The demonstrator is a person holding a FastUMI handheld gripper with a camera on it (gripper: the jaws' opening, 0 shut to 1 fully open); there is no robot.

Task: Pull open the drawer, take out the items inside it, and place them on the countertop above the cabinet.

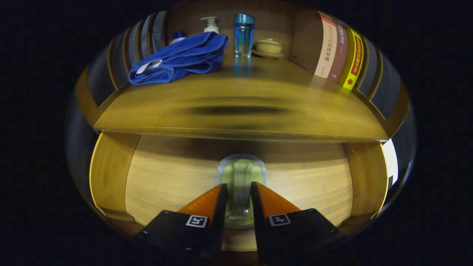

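Drawer front [177, 177] sits directly ahead of my gripper [238, 188], below the countertop [236, 107], and appears closed, its pale wood grain running sideways across a flush panel. Its handle [240, 184] is a clear, upright loop set on a light oval backplate at the middle of the panel. My fingers [218, 199] stand narrow, one on each side of that handle; they look to be against it, but I cannot confirm that both press on it. As to writing, the books [338, 51] standing at the right end of the countertop carry printed characters on their spines, too small and curved for me to read reliably; one spine is cream, one dark red, one yellow. A white tag shows on the blue towel [181, 59], with nothing legible on it. That towel lies crumpled at the left rear of the countertop, with a white pump bottle [210, 24] behind it and a small blue cap just beside it. A tall blue glass [244, 35] stands near the back centre, and a lidded cream bowl on a saucer [268, 47] is just right of it. The front and middle of the countertop are bare wood. Nothing lies between my fingers and the drawer front apart from the handle. Cabinet side posts [111, 173] frame the drawer left and right.
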